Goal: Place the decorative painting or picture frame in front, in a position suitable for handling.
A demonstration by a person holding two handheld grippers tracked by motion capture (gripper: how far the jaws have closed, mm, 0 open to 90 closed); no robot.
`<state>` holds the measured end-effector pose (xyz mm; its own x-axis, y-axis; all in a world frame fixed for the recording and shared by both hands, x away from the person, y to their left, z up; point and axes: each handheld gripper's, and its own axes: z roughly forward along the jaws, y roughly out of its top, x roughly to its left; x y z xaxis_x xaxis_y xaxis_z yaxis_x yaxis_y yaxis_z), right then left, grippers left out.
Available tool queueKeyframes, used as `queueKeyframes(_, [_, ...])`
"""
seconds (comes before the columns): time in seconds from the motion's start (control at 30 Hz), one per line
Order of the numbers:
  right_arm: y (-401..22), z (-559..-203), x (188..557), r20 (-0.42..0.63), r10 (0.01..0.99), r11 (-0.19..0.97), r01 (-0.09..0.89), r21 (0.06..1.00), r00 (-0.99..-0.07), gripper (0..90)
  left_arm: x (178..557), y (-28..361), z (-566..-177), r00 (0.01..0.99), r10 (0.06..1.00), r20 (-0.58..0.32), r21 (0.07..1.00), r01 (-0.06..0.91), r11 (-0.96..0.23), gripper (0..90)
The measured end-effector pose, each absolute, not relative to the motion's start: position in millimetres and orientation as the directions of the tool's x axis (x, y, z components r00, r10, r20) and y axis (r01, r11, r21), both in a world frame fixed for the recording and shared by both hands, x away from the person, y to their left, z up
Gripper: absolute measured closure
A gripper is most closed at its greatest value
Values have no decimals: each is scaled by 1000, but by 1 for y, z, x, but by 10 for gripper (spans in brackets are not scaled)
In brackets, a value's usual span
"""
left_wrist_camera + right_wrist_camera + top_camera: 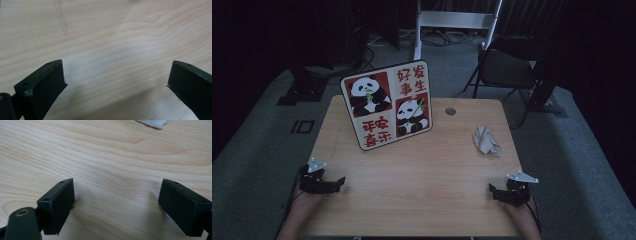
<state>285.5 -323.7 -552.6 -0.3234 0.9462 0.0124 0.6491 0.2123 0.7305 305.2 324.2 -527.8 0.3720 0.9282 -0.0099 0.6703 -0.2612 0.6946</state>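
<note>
Both tools sit released at the bench's [412, 170] near corners, left tool [343, 181] and right tool [490, 189]. Crumpled cloth [486, 139] lies far right, long axis running away from the person.

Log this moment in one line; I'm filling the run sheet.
left gripper: open, empty | right gripper: open, empty | cloth: untouched
</note>
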Motion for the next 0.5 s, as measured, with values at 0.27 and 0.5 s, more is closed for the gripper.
queueKeyframes(0.27, [-324, -553, 285, 12, 946, 213, 649, 730, -323, 130, 319, 325, -517, 381, 925, -11, 709, 655, -261, 13])
queueKeyframes(0.5, [-324, -553, 285, 12, 946, 213, 649, 730, -323, 131, 334, 321, -514, 393, 920, -5, 716, 643, -271, 13])
